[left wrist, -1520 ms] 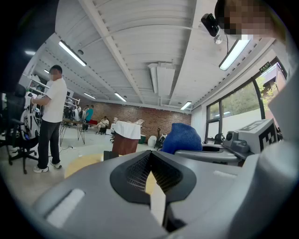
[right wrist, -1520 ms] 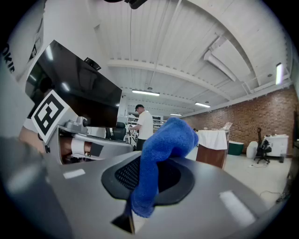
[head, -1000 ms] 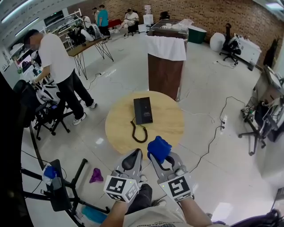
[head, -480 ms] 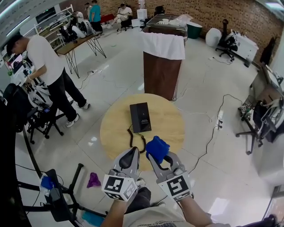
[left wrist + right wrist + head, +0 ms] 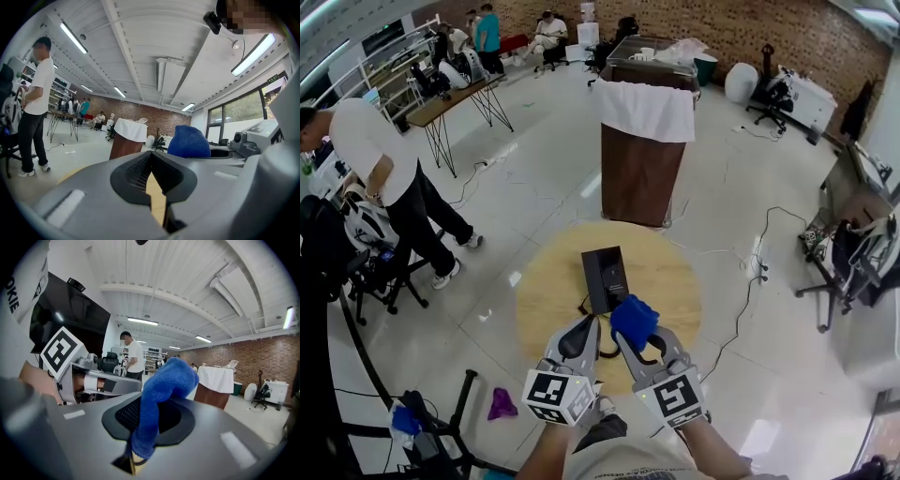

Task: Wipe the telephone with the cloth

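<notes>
The black telephone [image 5: 605, 277] is lying flat near the middle of the round wooden worktop [image 5: 548, 300], its long axis running away from me, with the far end leaning slightly left. At its near end I am holding both tongs side by side. The right tongs [image 5: 630, 334] are pinching the blue cloth [image 5: 634, 319], which is bunching above their tips. The left tongs [image 5: 584, 330] are pressed together on nothing.

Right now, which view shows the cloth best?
Right gripper view: the cloth sits centre, pinched by the right gripper. Head view shows a blue bunch; left gripper view only its top.
</notes>
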